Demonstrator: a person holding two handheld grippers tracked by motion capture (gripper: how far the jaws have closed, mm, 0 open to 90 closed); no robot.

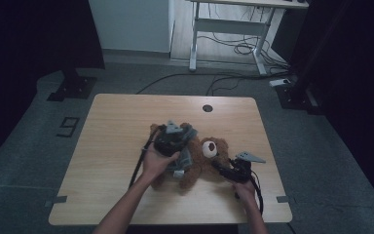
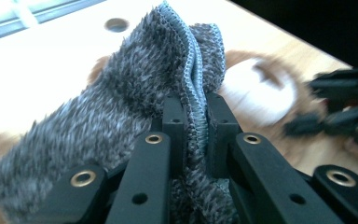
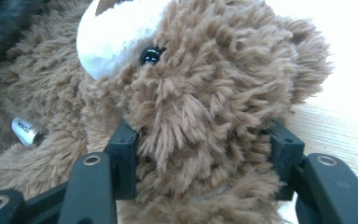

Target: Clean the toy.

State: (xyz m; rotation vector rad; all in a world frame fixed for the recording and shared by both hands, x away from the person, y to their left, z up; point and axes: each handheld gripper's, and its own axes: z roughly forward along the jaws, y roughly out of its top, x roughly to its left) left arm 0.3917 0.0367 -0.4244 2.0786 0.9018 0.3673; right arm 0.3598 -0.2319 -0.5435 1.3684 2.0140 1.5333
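A brown teddy bear (image 1: 209, 157) lies on its back in the middle of the wooden table (image 1: 121, 117), its white muzzle facing up. A grey fuzzy cloth (image 1: 189, 133) is draped over its body. My left gripper (image 1: 174, 135) is shut on a fold of this grey cloth (image 2: 121, 107), the stitched hem pinched between the jaws of the left gripper (image 2: 195, 105). My right gripper (image 1: 222, 168) comes in from the right; in its own view the right gripper (image 3: 203, 140) has its jaws pressed against both sides of the bear's head (image 3: 205, 93). The left gripper view shows the bear's muzzle (image 2: 256, 91) and the right gripper (image 2: 345, 102) blurred.
A round cable hole (image 1: 207, 108) sits near the table's far edge. A white label (image 3: 24, 130) sticks out of the bear's side. Beyond the table stand a white desk frame (image 1: 229, 27) and loose cables (image 1: 233, 48) on the floor.
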